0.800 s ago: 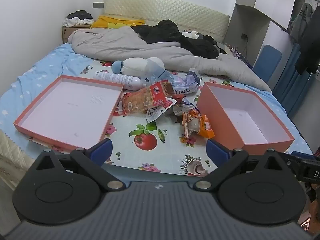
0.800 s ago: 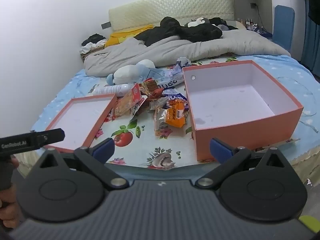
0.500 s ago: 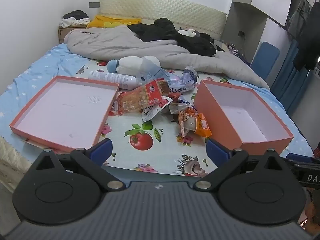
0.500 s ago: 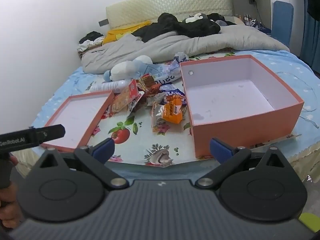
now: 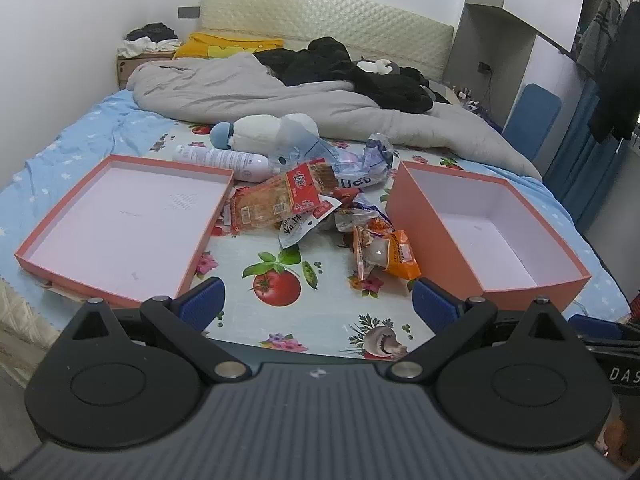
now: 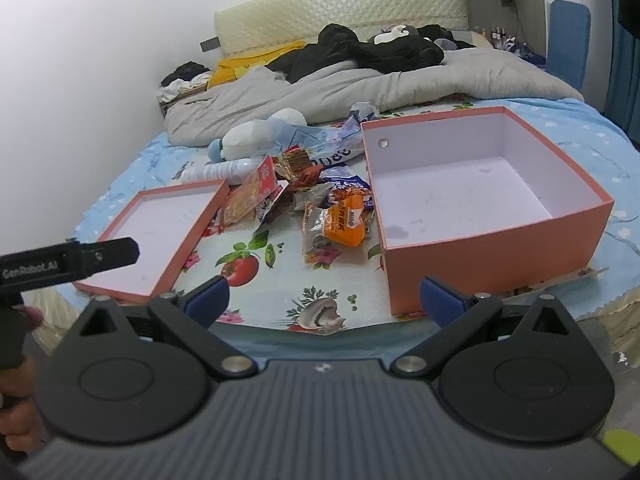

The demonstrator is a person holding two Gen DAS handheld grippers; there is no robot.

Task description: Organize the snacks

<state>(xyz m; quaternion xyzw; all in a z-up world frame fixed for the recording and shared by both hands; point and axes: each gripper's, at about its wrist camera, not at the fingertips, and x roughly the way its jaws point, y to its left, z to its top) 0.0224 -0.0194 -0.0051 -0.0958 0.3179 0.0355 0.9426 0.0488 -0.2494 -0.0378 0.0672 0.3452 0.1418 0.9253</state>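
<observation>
Left gripper (image 5: 318, 304) hangs low at the near edge of the bed, blue pads spread wide with nothing between them. Right gripper (image 6: 324, 300) sits the same way, jaws apart and empty, just in front of the deep orange box (image 6: 496, 248). Between that box and the shallow orange lid (image 5: 104, 276) lies the snack pile (image 5: 320, 208): crinkled packets heaped on a cloth printed with tomatoes and mushrooms. An orange packet (image 6: 344, 224) lies nearest, close to the box's wall; a red-and-clear cracker pack (image 5: 280, 200) leans toward the lid. A white bottle (image 5: 224, 160) lies behind the pile. The packet print is too small to read. "GenRobot.AI" shows on the left gripper's black body in the right view, gripped from below by a hand (image 6: 16, 412).
</observation>
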